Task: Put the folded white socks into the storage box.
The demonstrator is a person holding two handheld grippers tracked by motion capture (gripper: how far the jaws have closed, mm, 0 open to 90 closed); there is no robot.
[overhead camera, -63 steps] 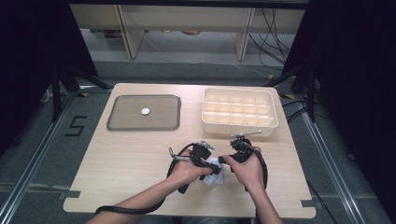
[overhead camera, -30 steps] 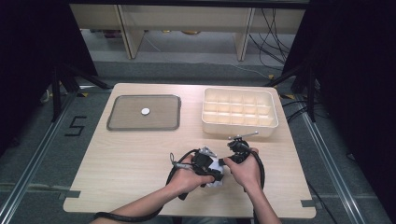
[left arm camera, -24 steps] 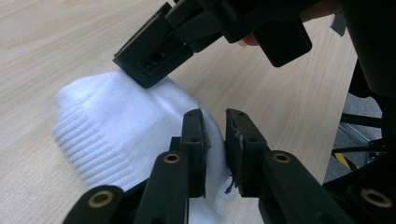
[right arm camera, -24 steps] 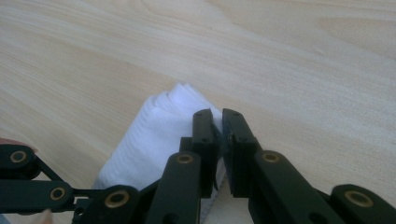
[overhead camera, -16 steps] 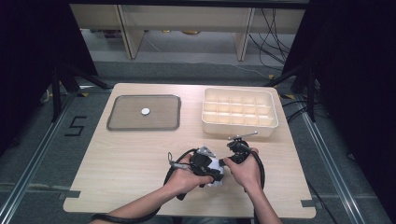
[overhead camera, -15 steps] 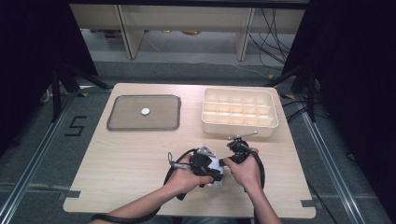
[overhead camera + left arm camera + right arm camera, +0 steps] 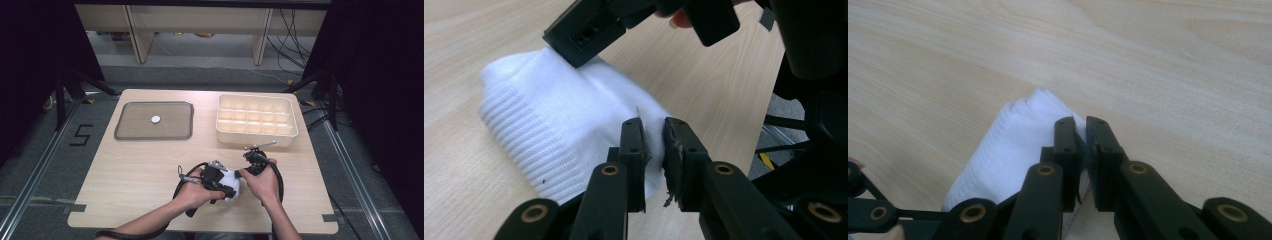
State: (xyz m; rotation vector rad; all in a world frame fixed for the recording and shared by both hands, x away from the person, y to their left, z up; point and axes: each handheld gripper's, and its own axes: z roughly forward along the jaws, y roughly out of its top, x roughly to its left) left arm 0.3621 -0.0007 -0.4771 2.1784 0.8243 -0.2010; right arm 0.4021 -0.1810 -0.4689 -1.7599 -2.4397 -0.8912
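Observation:
A folded white sock [image 7: 231,181] lies near the table's front edge, between both hands. My left gripper [image 7: 229,192] reaches it from the left. In the left gripper view its jaws [image 7: 653,125] have just been closing, and they stand almost together with a thin fold of the sock [image 7: 559,120] pinched at its near edge. My right gripper [image 7: 240,174] comes in from the right. Its jaws [image 7: 1079,125] are shut on the sock's [image 7: 1013,145] corner. One black jaw of the right gripper [image 7: 589,35] rests on the sock's far end in the left gripper view.
A dark flat tray [image 7: 130,132] with a small white disc [image 7: 155,119] sits at the back left. A cream box with several compartments [image 7: 255,97] stands at the back right. Bare wood lies between them and the hands. The table's front edge is close behind the wrists.
Since the oldest frame, the left hand has slid right onto the sock and now covers more of it. The right hand has stayed in place.

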